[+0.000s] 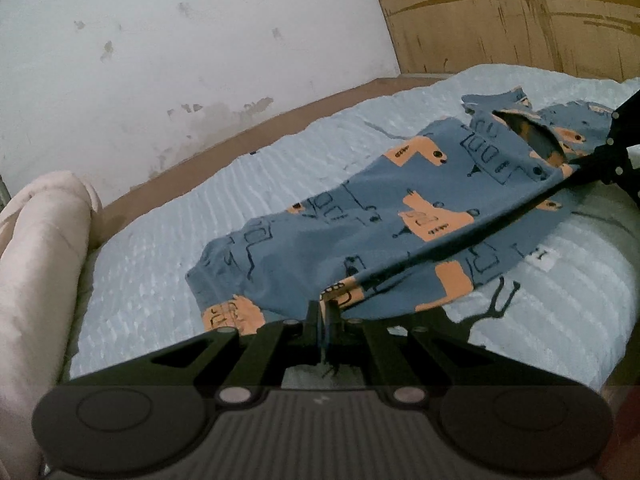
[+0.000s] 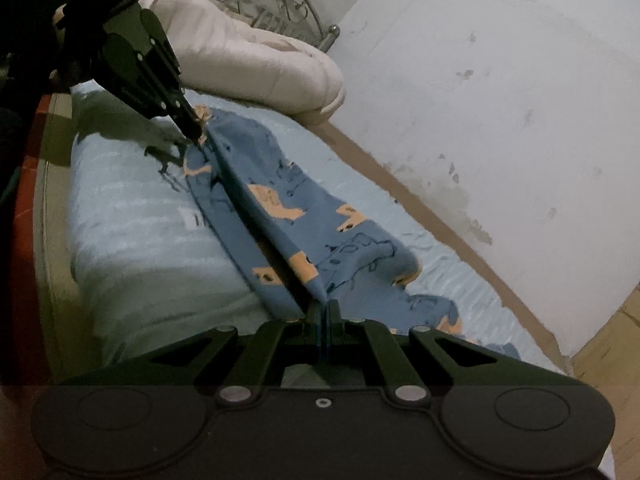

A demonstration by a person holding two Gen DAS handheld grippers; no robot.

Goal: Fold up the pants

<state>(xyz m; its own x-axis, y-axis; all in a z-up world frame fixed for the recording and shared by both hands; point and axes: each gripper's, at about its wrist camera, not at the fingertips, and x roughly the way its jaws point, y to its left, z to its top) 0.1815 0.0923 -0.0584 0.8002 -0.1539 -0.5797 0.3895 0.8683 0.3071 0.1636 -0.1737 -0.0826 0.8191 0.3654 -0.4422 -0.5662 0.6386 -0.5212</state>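
Stretching pants [image 1: 360, 208] between both claws

Free room and obstacles, placed relative to the pants [image 1: 360, 216]. Beyond them, open blue bed [image 1: 240, 184] surface gives my grippers passage up to the wall [image 1: 180, 40]. At their leg end a rolled pale quilt [image 2: 256, 56] and metal headboard [image 2: 280, 4] block the way. The pants' raised fold stretches taut between my two closed jaws.

Pale-blue bed [image 1: 168, 240] — patterned pants [image 1: 360, 216]; pinkish quilt [image 1: 44, 248]
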